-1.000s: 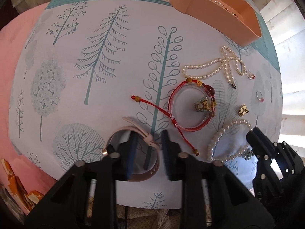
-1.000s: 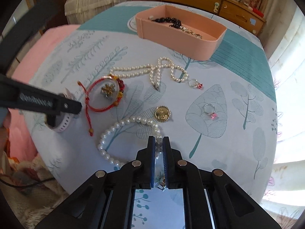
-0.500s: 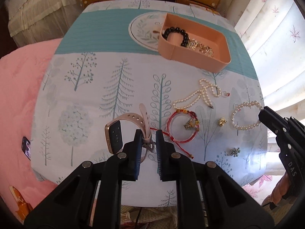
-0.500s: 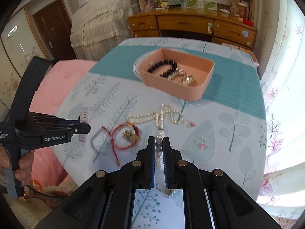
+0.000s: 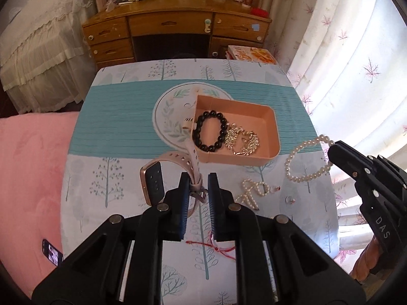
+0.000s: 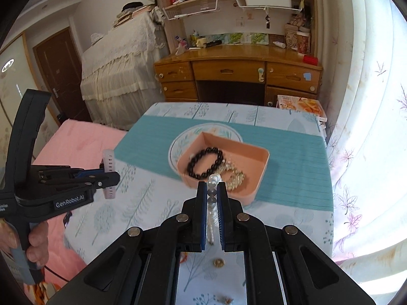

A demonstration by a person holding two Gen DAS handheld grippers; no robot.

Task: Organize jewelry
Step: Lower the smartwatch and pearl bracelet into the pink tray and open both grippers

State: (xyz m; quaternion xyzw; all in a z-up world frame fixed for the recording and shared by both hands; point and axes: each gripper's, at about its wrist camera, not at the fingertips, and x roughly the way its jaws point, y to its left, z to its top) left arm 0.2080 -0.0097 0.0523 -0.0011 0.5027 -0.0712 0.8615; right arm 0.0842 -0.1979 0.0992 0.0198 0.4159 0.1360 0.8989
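Note:
My left gripper (image 5: 198, 181) is shut on the strap of a pink smartwatch (image 5: 152, 184) and holds it in the air in front of the pink tray (image 5: 272, 124). The tray holds a black bead bracelet (image 5: 209, 131) and a gold chain (image 5: 243, 139). My right gripper (image 6: 211, 186) is shut on a pearl bracelet (image 5: 306, 160), which hangs from it above the table, right of the tray. A pearl necklace (image 5: 253, 189), a ring (image 5: 289, 198) and a red cord bracelet (image 5: 216, 247) lie on the tablecloth. The left gripper (image 6: 106, 176) also shows in the right wrist view.
A tree-print tablecloth (image 5: 106, 178) covers the table, with a teal band (image 5: 114, 127). A gold charm (image 6: 218, 262) lies under my right gripper. A pink bed (image 5: 28, 165) is to the left, a wooden desk (image 5: 175, 30) behind, curtains (image 5: 343, 63) to the right.
Both grippers have risen well above the table and moved toward the tray. The left carries the watch up off the cloth; the right lifts the pearl bracelet clear of the table.

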